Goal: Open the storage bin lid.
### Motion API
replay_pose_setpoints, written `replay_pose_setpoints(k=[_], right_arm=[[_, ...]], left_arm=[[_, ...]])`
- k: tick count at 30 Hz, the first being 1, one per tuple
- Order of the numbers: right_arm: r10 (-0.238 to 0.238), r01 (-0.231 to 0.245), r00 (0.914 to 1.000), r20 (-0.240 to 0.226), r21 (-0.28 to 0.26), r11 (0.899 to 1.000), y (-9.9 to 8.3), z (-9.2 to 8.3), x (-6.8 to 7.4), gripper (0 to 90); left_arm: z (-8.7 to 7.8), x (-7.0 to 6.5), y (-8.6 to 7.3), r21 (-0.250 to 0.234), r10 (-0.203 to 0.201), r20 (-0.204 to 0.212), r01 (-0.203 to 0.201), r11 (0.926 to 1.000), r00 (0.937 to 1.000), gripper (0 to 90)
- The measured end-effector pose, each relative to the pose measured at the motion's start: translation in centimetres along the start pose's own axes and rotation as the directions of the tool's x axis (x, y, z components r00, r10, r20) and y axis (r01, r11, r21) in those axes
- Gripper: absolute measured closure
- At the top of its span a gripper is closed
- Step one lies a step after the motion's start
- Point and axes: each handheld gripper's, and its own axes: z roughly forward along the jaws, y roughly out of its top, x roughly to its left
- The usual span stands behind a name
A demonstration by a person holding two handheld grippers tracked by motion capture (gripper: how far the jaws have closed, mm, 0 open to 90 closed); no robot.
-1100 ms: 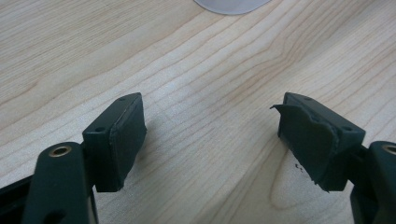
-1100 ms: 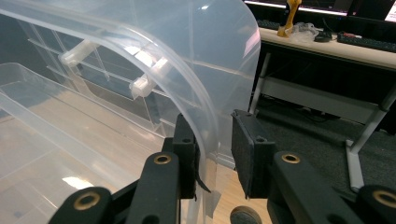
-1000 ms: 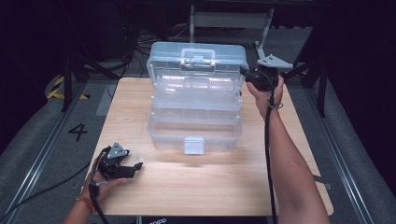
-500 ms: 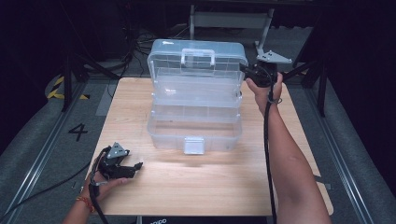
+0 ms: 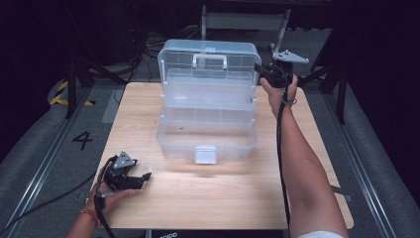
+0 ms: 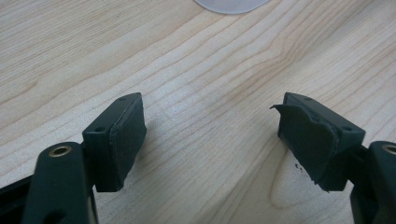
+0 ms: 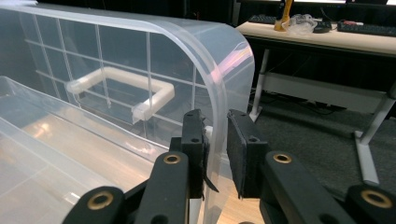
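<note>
A clear plastic toolbox with stepped inner trays stands open in the middle of the wooden table. Its lid is raised upright at the back, white handle facing me. My right gripper is shut on the lid's right edge; the curved clear rim sits between the pads of the right gripper, with the handle behind. My left gripper rests low at the table's front left, open. Bare wood lies between the pads of the left gripper.
The box's white front latch hangs toward me. A pale plastic edge shows beyond the left gripper. Floor rails, cables and a painted 4 flank the table. A desk with clutter stands behind the lid.
The right gripper has moved up and back with the lid's edge, swinging the lid more upright and spreading the trays. The left gripper has stayed put.
</note>
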Motion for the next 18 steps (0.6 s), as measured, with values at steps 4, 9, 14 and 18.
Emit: replay_pose_setpoints(k=[4,9,14,18], right_arm=[[0.001,-0.001,1.0,0.006,-0.001,1.0,0.1,0.3,-0.1,79.5],[0.009,-0.009,0.9999,0.012,0.001,1.0,0.1,0.8,-0.2,79.6],[0.011,-0.011,0.9999,0.011,0.008,1.0,0.3,1.2,-0.4,79.6],[0.011,-0.011,0.9999,0.008,0.012,1.0,0.4,1.4,-0.6,79.6]], left_arm=[[0.0,0.0,0.0,0.0,0.002,-0.002,-0.002,1.0,1.0,23.8],[0.0,0.0,0.0,0.0,-0.002,-0.002,0.002,1.0,1.0,23.7],[0.0,0.1,0.0,-0.006,0.007,-0.005,-0.007,1.0,1.0,23.6],[0.0,0.1,0.0,-0.006,0.007,-0.004,-0.007,1.0,1.0,23.7]])
